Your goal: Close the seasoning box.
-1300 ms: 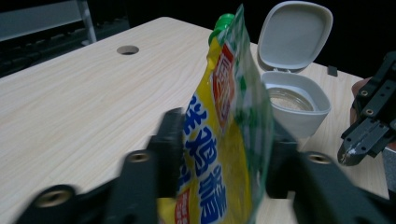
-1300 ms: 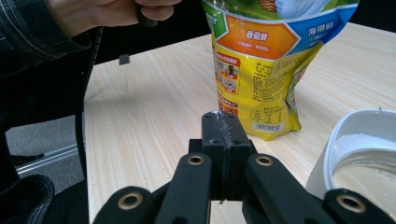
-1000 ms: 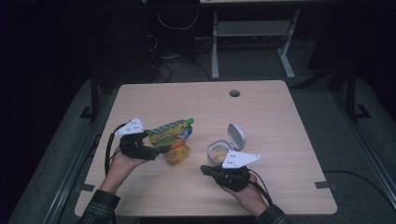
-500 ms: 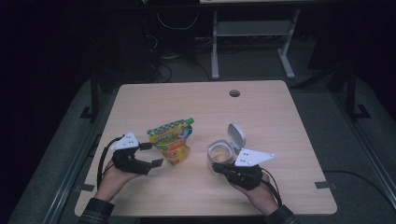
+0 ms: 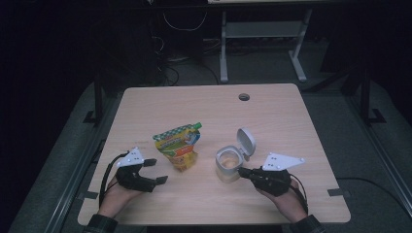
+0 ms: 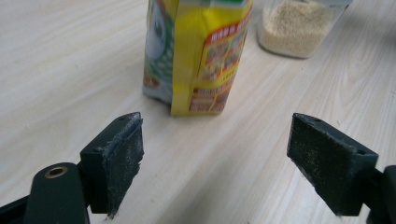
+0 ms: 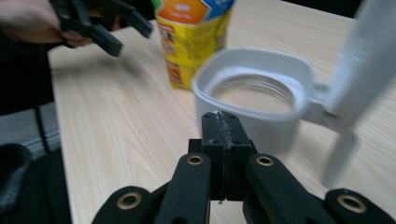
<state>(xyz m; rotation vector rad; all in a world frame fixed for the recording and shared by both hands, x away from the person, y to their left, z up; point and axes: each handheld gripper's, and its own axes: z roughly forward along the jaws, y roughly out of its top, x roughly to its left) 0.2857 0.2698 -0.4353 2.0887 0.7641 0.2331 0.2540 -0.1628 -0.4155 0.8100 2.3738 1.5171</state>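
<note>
Tabletop (image 5: pixel 272 116) of pale wood carries two things in the high view: a yellow and green pouch (image 5: pixel 178 145) that stands a little left of the middle, and a jar (image 5: pixel 230 162) with a white collar and its flip lid (image 5: pixel 246 141) hinged up, just right of the pouch and apart from it. The left gripper (image 5: pixel 156 171) sits near the front left corner, its jaws spread wide and empty, pointing toward the pouch but short of it. The right gripper (image 5: pixel 241 171) sits near the front edge, right of the middle, its tip close against the front of the jar; whether it touches cannot be told from here.

In the left gripper view the two black jaws stand wide apart with bare wood between them. The pouch (image 6: pixel 196 56) stands upright ahead of them, near but not touched, and the jar (image 6: pixel 296 28), with pale grains inside, stands beyond it to the right.

In the right gripper view the right gripper (image 7: pixel 223 128) has its jaws pressed flat together with nothing between them, the tip just before the jar's white collar (image 7: pixel 252 98). The raised lid (image 7: pixel 369 60) is at the right, the pouch (image 7: pixel 194 37) is behind the jar, and the left gripper (image 7: pixel 105 28) is at the upper left in a hand (image 7: pixel 28 21).
</note>
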